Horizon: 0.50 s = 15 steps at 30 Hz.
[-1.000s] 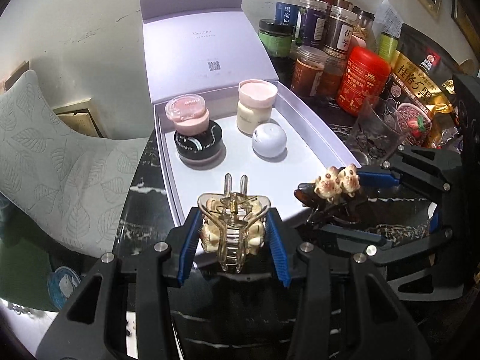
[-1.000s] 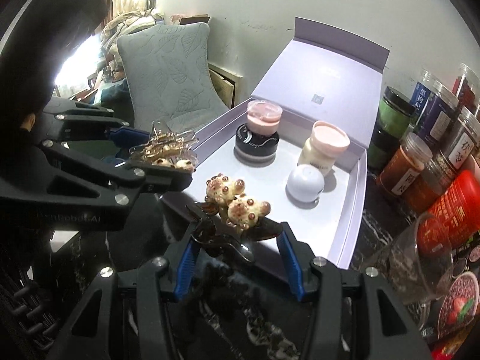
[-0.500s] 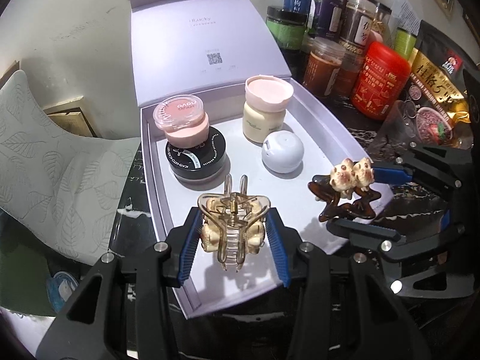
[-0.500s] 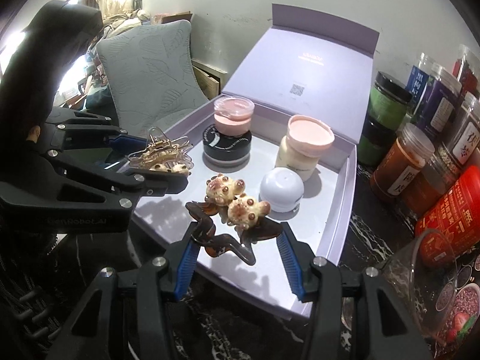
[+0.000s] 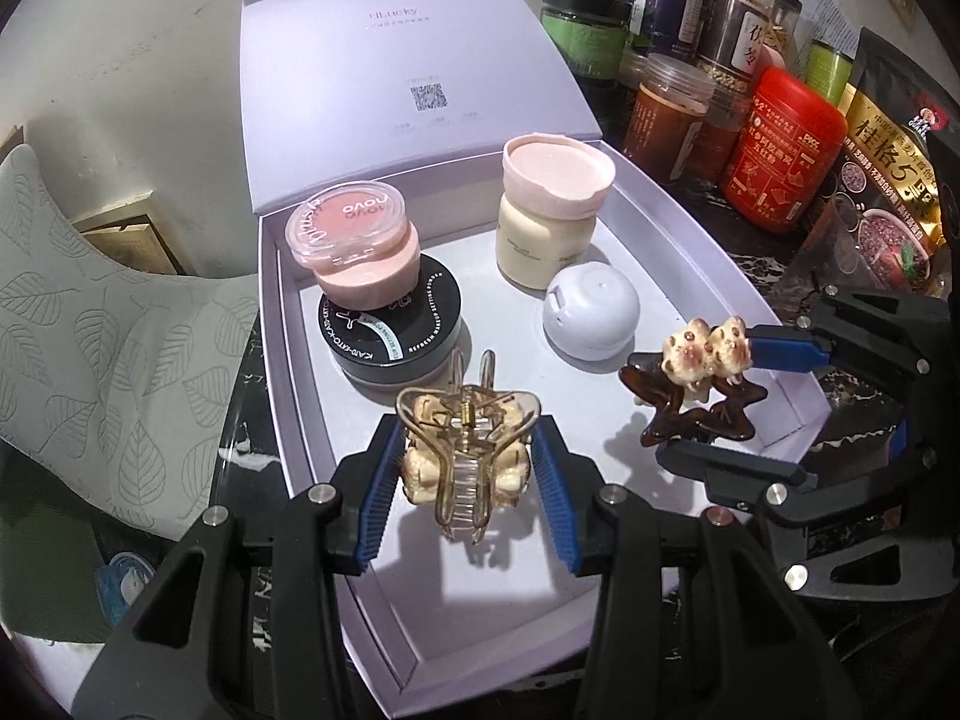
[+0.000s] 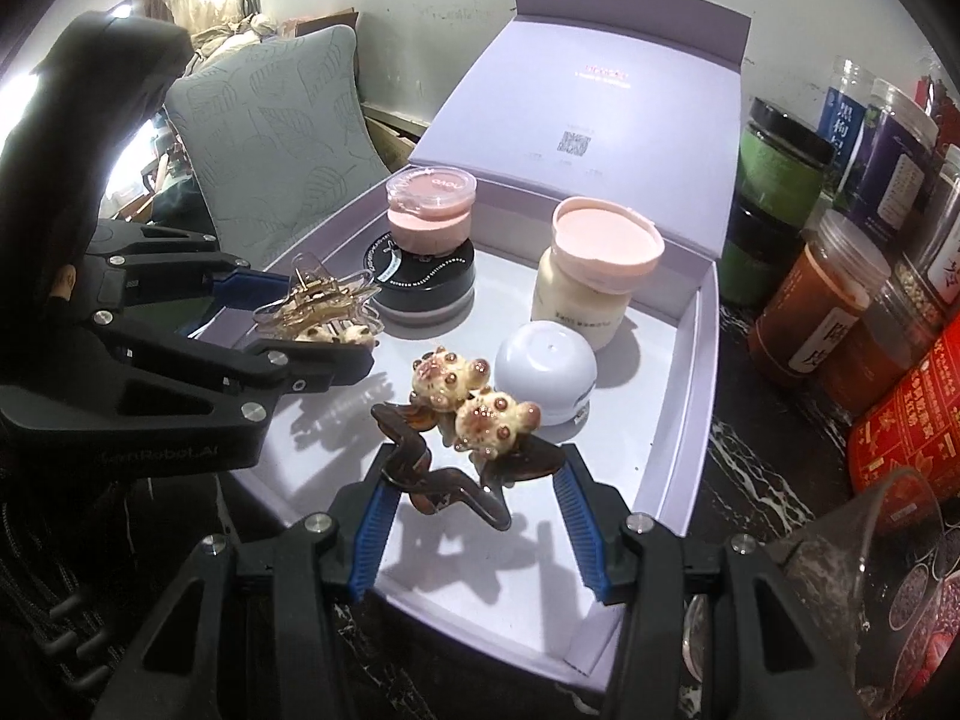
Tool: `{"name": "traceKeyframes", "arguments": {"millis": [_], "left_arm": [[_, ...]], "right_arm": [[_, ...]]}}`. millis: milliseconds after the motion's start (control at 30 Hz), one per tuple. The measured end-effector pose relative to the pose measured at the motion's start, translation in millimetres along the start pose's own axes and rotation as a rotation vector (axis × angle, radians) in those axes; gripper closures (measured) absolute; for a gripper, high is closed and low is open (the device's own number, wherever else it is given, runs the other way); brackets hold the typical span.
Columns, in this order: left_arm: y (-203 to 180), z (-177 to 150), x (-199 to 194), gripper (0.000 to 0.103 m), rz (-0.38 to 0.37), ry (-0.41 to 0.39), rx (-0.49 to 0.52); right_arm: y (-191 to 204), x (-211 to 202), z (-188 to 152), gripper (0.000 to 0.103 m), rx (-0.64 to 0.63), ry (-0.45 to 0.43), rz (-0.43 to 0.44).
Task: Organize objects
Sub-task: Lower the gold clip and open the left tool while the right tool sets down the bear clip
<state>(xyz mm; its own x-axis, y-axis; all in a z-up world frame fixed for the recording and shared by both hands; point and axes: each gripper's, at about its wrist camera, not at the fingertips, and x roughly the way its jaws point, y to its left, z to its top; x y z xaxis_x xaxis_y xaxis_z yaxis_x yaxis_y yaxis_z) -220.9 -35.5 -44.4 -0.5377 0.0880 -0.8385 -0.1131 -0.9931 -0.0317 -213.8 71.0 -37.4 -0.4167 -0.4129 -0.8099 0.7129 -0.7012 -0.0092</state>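
My left gripper (image 5: 465,480) is shut on a clear gold hair claw (image 5: 465,462) with cream beads, held above the near part of the lilac box (image 5: 708,276). It also shows in the right wrist view (image 6: 318,312). My right gripper (image 6: 474,495) is shut on a brown hair claw (image 6: 456,462) topped with two cream bear figures, held over the box's right front. The brown claw shows in the left wrist view (image 5: 696,384). Inside the box stand a black jar (image 5: 390,324) with a pink pot (image 5: 354,246) on it, a cream jar (image 5: 546,210) and a white dome (image 5: 591,315).
The box lid (image 5: 408,66) stands open at the back. Several spice jars (image 5: 672,108), a red canister (image 5: 780,156) and a snack bag (image 5: 888,180) crowd the right. A clear glass (image 6: 888,570) stands near the right gripper. A grey leaf-pattern cushion (image 5: 90,330) lies left.
Both grippers have moved forward with their hair claws, from the box's near edge to over its floor. Both stay shut on the claws.
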Motion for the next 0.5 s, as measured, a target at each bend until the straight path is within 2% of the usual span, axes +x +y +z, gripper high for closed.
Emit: {"name": "traceKeyframes", "arguments": {"millis": [367, 500], "left_arm": [[2.9, 3.9, 21.4, 0.061, 0.008, 0.040, 0.031], [-0.9, 1.3, 21.2, 0.061, 0.012, 0.038, 0.051]], "right_arm": [[-10.2, 23.2, -0.2, 0.050, 0.074, 0.073, 0.010], [-8.3, 23.7, -0.8, 0.050, 0.070, 0.074, 0.008]]}}
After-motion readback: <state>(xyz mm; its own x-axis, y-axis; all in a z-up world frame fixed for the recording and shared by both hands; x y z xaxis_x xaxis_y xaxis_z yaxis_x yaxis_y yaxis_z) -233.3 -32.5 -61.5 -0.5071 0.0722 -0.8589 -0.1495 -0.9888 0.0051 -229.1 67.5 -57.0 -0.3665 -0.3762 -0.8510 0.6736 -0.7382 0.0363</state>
